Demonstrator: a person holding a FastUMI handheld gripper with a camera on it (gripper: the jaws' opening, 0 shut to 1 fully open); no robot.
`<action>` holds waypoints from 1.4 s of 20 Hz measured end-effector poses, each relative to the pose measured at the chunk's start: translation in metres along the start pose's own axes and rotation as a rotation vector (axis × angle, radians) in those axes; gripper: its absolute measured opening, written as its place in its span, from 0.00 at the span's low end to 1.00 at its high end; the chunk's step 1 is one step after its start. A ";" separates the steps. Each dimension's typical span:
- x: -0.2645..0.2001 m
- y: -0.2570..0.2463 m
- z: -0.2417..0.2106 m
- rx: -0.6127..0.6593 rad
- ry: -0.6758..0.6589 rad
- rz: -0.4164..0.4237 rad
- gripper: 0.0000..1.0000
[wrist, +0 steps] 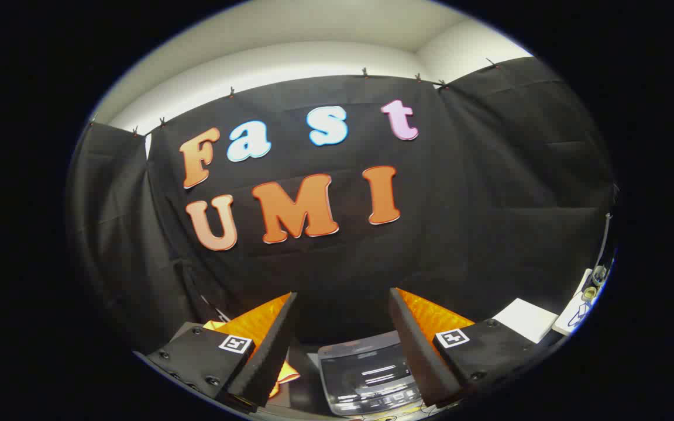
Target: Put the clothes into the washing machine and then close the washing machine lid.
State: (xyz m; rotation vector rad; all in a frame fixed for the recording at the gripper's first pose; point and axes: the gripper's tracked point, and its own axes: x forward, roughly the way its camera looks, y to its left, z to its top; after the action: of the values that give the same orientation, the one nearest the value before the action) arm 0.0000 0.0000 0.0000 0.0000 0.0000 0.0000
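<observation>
A crumpled yellow-orange cloth garment lies low beside the left finger, partly hidden; it looks soft and light, best pinched at a raised fold. Its long axis cannot be told. The gripper is wide open and empty. Between its fingers sits the small grey washing machine with a glossy dark lid, apparently shut.

glossy glass-like washing machine lid; matt black cloth wall.
</observation>
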 end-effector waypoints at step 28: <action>0.169 -0.171 0.011 -0.037 0.032 -0.010 0.98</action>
State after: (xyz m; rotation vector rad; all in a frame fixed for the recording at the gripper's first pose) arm 0.1691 -0.1705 0.0108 -0.0368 0.0319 -0.0100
